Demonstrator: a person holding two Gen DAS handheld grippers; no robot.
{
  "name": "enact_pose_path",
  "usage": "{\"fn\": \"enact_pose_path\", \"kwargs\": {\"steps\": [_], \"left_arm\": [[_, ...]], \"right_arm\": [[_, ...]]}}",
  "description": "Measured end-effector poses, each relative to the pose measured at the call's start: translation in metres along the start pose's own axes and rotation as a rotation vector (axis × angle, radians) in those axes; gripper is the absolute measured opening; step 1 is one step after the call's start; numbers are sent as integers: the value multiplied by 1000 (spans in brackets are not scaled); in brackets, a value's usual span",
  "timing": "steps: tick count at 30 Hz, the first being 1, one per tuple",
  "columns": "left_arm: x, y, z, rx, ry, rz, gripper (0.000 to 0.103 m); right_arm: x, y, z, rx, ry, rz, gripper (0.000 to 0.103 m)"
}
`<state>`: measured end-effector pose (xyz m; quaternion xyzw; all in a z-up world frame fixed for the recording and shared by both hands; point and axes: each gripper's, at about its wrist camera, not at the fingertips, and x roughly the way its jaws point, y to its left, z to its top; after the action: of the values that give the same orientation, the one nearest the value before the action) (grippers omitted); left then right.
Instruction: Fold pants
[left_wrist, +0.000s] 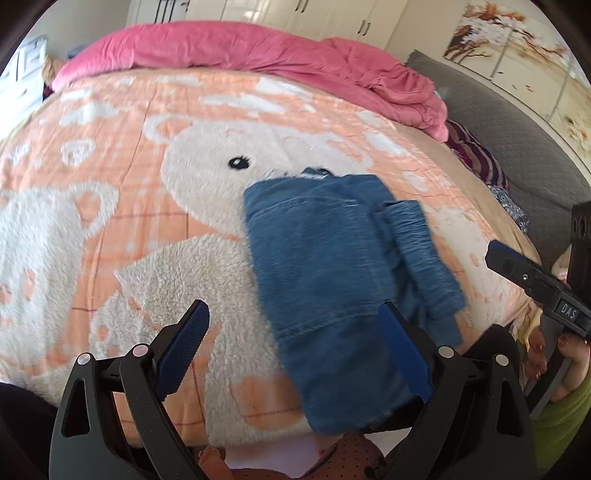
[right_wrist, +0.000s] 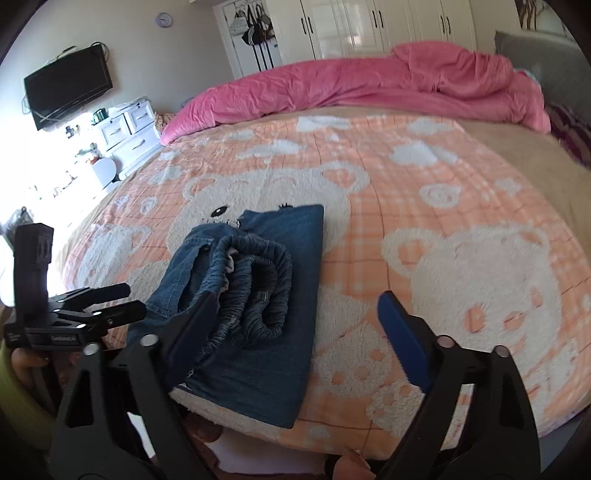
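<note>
The blue denim pants (left_wrist: 332, 266) lie folded into a compact bundle on the orange bear blanket (left_wrist: 129, 206) near the bed's front edge. They also show in the right wrist view (right_wrist: 258, 295), with the elastic waistband (right_wrist: 255, 280) bunched on top. My left gripper (left_wrist: 295, 350) is open and empty, its jaws wide apart above the bundle's near end. My right gripper (right_wrist: 291, 332) is open and empty, its left finger (right_wrist: 192, 332) over the bundle's near left side. The right gripper shows at the left wrist view's right edge (left_wrist: 532, 280); the left gripper shows at the right wrist view's left edge (right_wrist: 92, 306).
A pink duvet (left_wrist: 258, 51) is heaped along the bed's far side. A grey headboard (left_wrist: 517, 140) and striped pillow (left_wrist: 476, 155) lie at the right. A white dresser (right_wrist: 129, 133) and wall TV (right_wrist: 66, 85) stand beyond the bed's left side.
</note>
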<state>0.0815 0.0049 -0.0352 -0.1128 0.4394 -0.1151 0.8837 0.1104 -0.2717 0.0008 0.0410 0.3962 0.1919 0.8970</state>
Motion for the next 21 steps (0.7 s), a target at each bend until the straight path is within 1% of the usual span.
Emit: {"fn": "enact_pose_path", "kwargs": {"steps": [2, 3, 4, 5, 6, 9, 13, 14, 15, 17, 19, 21], "left_arm": [[6, 6, 2, -36, 5, -30, 92], [8, 8, 2, -52, 7, -39, 92], [10, 10, 3, -66, 10, -52, 92], [13, 10, 5, -76, 10, -67, 92], [15, 10, 6, -81, 13, -70, 92], [26, 7, 9, -93, 33, -93, 92], [38, -2, 9, -61, 40, -64, 90], [40, -3, 10, -60, 41, -62, 90], [41, -4, 10, -61, 40, -61, 91], [45, -5, 11, -64, 35, -54, 90], [48, -7, 12, -66, 28, -48, 91], [51, -10, 13, -64, 22, -44, 90]], "right_arm": [[9, -6, -2, 28, 21, 23, 75], [14, -8, -3, 43, 33, 32, 70], [20, -10, -3, 60, 48, 41, 68], [29, -13, -3, 81, 72, 60, 62], [34, -15, -3, 92, 83, 72, 59], [53, -21, -1, 134, 125, 111, 58], [78, -27, -2, 174, 183, 169, 53], [81, -28, -2, 178, 185, 181, 50], [85, -29, -2, 186, 183, 210, 44], [90, -31, -1, 206, 188, 252, 39], [96, -31, 0, 207, 187, 262, 37], [99, -30, 1, 204, 177, 260, 32]]}}
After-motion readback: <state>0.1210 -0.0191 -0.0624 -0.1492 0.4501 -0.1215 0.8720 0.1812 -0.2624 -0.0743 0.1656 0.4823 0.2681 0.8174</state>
